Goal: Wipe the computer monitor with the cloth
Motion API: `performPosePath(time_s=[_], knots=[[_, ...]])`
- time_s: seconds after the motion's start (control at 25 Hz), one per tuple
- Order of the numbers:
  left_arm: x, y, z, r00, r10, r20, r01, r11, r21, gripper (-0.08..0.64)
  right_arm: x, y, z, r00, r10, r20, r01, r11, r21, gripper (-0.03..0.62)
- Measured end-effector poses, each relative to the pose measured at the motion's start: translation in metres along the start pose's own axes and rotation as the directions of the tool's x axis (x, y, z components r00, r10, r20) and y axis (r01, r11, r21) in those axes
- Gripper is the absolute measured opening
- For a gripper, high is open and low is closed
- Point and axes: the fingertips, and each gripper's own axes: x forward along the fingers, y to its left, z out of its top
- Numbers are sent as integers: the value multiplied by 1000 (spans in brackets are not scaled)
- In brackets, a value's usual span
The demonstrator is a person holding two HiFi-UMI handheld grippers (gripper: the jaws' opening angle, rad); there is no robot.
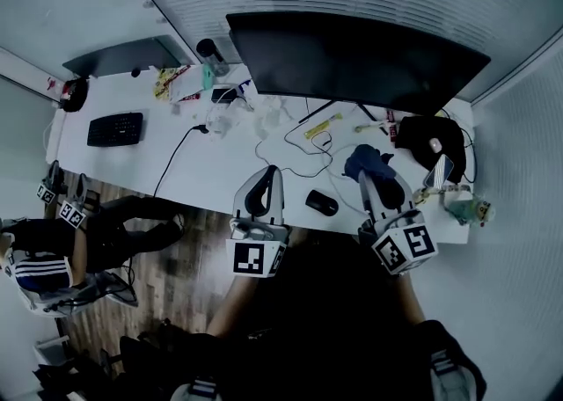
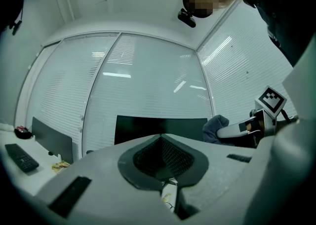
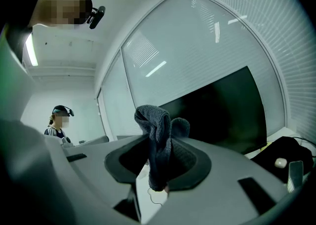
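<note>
Over the desk's [image 1: 220, 171] near edge, the right gripper [image 1: 369, 178] is clenched on the single blue cloth [image 1: 366, 162], well apart from the one big monitor [image 1: 352, 61]; the left gripper [image 1: 269, 175] is closed on nothing. To wipe well, I judge the bunched cloth should meet the screen lightly and sweep in overlapping rows. Also counted: one keyboard [image 1: 115, 128], one mouse [image 1: 321, 203], one smaller screen [image 1: 123, 54] far left.

No legible text, brand or number appears in any view; the square markers on the gripper cubes carry only black-and-white patterns.
</note>
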Motion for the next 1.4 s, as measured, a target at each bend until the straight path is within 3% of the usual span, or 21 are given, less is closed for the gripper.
performPosePath(time_s=[0.36, 0.52, 0.68, 0.88, 1.4], knots=[[44, -10, -15, 993, 118, -28, -118, 993, 11, 8, 31, -55, 12, 996, 62, -66, -62, 998, -5, 110], [51, -5, -22, 992, 120, -29, -120, 993, 19, 7, 49, -56, 10, 993, 74, -87, -76, 997, -14, 110], [59, 19, -23, 993, 115, -30, -115, 993, -7, 8, 77, -32, 13, 991, 96, -92, -101, 994, -51, 110], [71, 55, -23, 997, 75, -28, -74, 997, 36, 8, 112, 6, 14, 991, 105, -86, -111, 992, -67, 110], [80, 136, -32, 999, 4, -39, -5, 999, -32, 8, 217, 88, 47, 986, 162, -40, -166, 974, -155, 110]])
